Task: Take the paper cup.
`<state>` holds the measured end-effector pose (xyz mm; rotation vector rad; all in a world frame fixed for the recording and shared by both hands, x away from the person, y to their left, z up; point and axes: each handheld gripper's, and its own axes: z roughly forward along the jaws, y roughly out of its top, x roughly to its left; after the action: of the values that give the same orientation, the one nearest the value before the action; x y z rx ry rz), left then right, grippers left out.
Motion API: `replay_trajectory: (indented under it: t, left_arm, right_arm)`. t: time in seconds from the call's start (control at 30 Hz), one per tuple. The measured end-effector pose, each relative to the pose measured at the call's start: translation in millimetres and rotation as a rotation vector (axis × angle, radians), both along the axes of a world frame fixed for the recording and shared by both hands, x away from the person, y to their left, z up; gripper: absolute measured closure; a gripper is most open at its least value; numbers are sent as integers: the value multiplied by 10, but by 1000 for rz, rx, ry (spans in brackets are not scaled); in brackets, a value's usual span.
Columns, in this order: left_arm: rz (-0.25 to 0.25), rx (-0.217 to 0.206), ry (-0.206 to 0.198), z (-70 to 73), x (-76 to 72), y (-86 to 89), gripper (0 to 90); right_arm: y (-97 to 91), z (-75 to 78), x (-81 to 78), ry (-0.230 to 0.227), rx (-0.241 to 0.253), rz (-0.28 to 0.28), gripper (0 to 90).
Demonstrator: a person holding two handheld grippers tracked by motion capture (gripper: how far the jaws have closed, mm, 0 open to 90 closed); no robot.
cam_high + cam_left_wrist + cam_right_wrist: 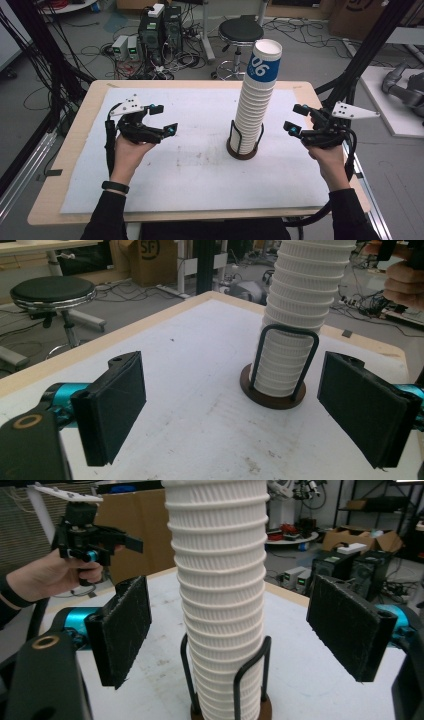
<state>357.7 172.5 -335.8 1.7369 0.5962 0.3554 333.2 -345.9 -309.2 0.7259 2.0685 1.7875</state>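
- Cup stack point(254, 107): stood tall in a wire holder point(243, 145) at mid-bench point(150, 170), slightly leaning.
- Left gripper point(162, 118), right gripper point(295, 118): jaws held wide apart, nothing gripped.
- Risk judged: stack toppled if nudged sideways; several nested cups lifted together.

A black round stool point(240, 31) was seen on the floor beyond the table point(65, 150), with computer towers point(161, 30) and tangled cables beside it.

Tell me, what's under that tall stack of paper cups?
The stack of paper cups stands in a dark round holder on the white table cover. Black wire loops hug its lowest cups. The holder's middle is covered by the cups.
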Motion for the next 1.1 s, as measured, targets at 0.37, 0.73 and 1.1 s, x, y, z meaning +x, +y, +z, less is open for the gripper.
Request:
replay_trajectory:
  t: [0.37,0.73,1.1]
  left_arm:
    - [-9,-5,11,0,4,-10,111]
    - [-27,-7,21,2,8,-42,105]
    - [-40,-10,21,7,-3,-62,105]
  right_arm:
    - [237,223,135,-27,-17,23,181]
    - [435,329,306,-11,-40,33,180]
    - [576,482,423,-4,-66,35,180]
